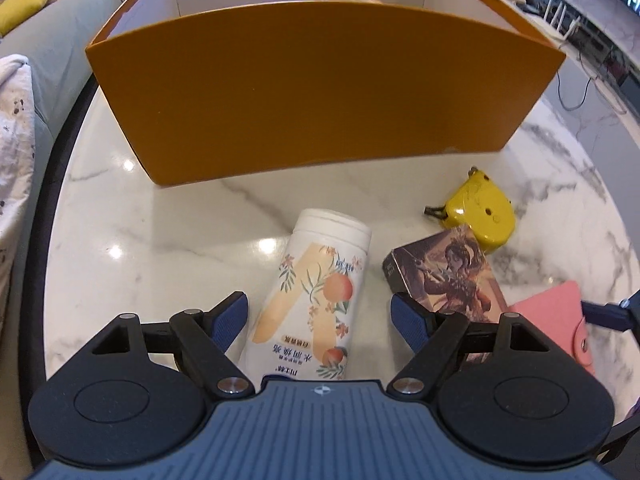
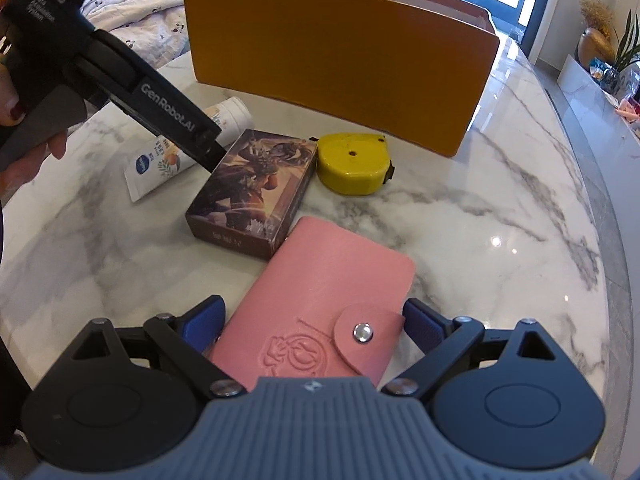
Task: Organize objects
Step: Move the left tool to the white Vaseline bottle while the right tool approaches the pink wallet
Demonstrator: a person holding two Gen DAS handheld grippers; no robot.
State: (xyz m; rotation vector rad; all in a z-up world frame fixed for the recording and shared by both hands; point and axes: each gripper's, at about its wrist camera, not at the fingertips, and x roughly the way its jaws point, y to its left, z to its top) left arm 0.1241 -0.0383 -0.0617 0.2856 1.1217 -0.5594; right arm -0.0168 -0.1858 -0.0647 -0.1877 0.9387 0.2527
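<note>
Pink wallet [image 2: 320, 308] sits between my spread right gripper [image 2: 314, 326]; left gripper [image 1: 318, 320], also released, straddles the tube [image 1: 316, 296], which may roll against the card box [image 1: 444, 276].

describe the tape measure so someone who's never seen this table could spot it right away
Find the big orange box at the back of the white marble table. Just in front of its right-hand end lies the tape measure, next to an illustrated card box. It is the only bright yellow, rounded item there.
</note>
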